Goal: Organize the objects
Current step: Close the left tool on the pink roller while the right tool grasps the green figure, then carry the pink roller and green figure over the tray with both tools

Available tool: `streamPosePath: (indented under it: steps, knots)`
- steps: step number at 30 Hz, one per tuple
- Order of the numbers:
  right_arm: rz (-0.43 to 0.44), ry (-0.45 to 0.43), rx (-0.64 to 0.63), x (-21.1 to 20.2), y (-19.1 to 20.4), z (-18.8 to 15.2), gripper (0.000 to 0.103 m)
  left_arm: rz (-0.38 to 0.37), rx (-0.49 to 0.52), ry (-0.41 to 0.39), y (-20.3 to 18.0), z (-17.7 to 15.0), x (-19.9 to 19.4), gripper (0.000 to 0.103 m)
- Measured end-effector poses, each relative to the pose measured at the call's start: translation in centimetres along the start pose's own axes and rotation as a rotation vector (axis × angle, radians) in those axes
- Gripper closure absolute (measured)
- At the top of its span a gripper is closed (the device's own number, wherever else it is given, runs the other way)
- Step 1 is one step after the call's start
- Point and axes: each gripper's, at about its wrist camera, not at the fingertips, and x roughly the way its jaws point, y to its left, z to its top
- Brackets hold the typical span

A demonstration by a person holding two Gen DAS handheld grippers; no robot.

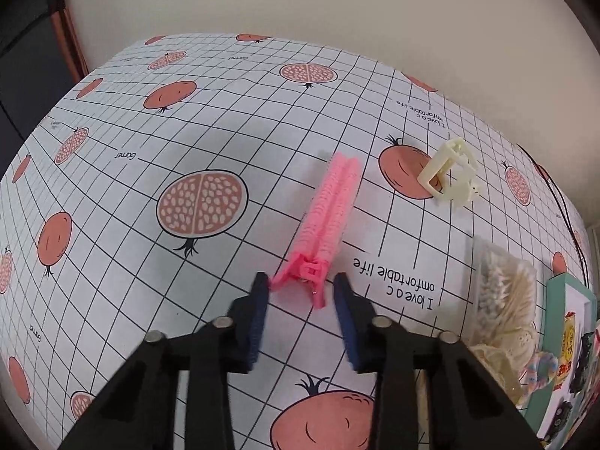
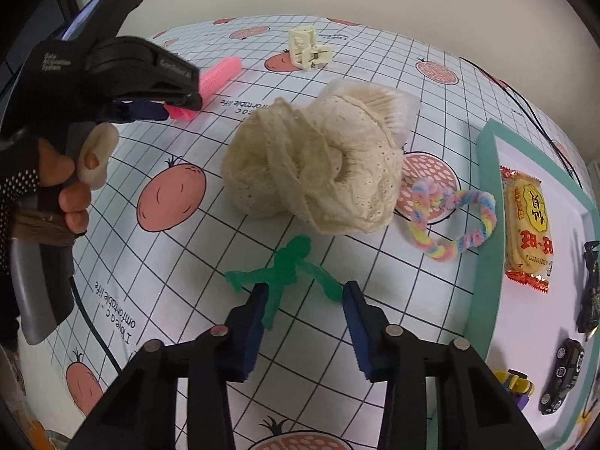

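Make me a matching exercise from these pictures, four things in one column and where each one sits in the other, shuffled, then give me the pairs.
Things:
1. pink hair roller
2. green figure
3. snack packet
4. cream hair claw

Places:
A. on the tray with the teal rim
B. between the open left tongs
C. on the cloth near the wall, apart from both tongs
D. just ahead of the open right tongs

Pairs: 1-B, 2-D, 3-A, 4-C

Pink ribbed plastic hair curler [image 2: 221, 75] half hidden behind black left gripper [image 2: 170, 107] in right wrist view. Clear bag of wooden cotton swabs [image 2: 390, 107] mostly covered by cream lace fabric bundle [image 2: 315, 172]. Teal-rimmed white tray [image 1: 555, 322] cut off at frame edge; contents there too blurred to identify.
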Motion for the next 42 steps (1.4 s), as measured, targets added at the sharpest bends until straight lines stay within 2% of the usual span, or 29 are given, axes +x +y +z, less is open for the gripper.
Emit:
streamPosePath:
  steps: [6,13,15,18,20,21,30,34,42]
  knots:
    - [-0.004,0.008,0.003,0.0,-0.2,0.1,0.068,-0.010,-0.012,-0.006,0.4,-0.3,-0.4,0.072]
    - [-0.020,0.025,-0.003,-0.1,-0.1,-0.2,0.072,-0.051,-0.104,0.009,1.8,-1.3,-1.4,0.072]
    - [-0.030,0.030,-0.013,-0.3,0.1,-0.4,0.078,-0.049,-0.114,0.007,1.7,-1.7,-1.9,0.072]
    - [-0.024,0.032,-0.017,-0.8,0.1,-0.6,0.081,-0.056,-0.120,0.006,1.4,-2.6,-2.8,0.072]
    - [-0.013,0.027,-0.013,-1.3,0.0,-0.6,0.091,-0.065,-0.132,0.011,1.4,-3.2,-3.3,0.072]
    - [0.003,0.026,-0.004,-1.5,-0.1,-0.6,0.093,-0.070,-0.137,0.013,1.3,-3.4,-3.5,0.072]
    - [0.028,0.011,0.029,-3.3,-1.3,-0.9,0.093,-0.104,-0.165,0.005,1.5,-5.6,-6.2,0.072]
    - [0.040,-0.008,0.045,-4.2,-2.0,-0.9,0.093,-0.088,-0.159,-0.008,1.8,-6.2,-7.1,0.072]
    - [0.051,-0.085,0.129,-6.2,-4.1,-0.6,0.093,-0.120,-0.167,-0.068,1.7,-6.4,-9.3,0.072]
